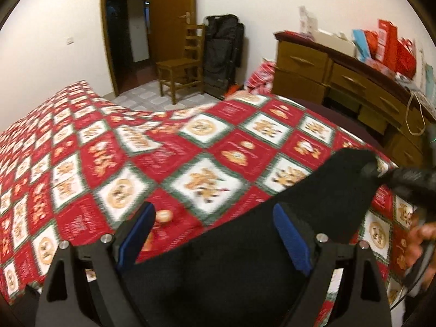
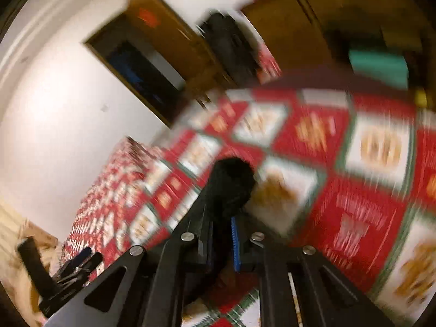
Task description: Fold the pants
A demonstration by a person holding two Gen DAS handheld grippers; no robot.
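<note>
Black pants (image 1: 272,218) lie on the bed's red, white and green quilt (image 1: 169,158), stretching from bottom centre up to the right. My left gripper (image 1: 215,215) is open just above them, blue pads wide apart, holding nothing. My right gripper (image 1: 381,174) reaches in from the right and is shut on the pants' far corner, lifting it. In the blurred right wrist view my right gripper (image 2: 222,234) is shut on a bunched black fold of the pants (image 2: 231,179). The left gripper (image 2: 70,269) shows at lower left.
A wooden chair (image 1: 179,65) and black luggage (image 1: 223,51) stand by the open door (image 1: 171,16). A wooden dresser (image 1: 340,81) piled with red bags runs along the right of the bed. The quilt (image 2: 354,163) fills most of the right wrist view.
</note>
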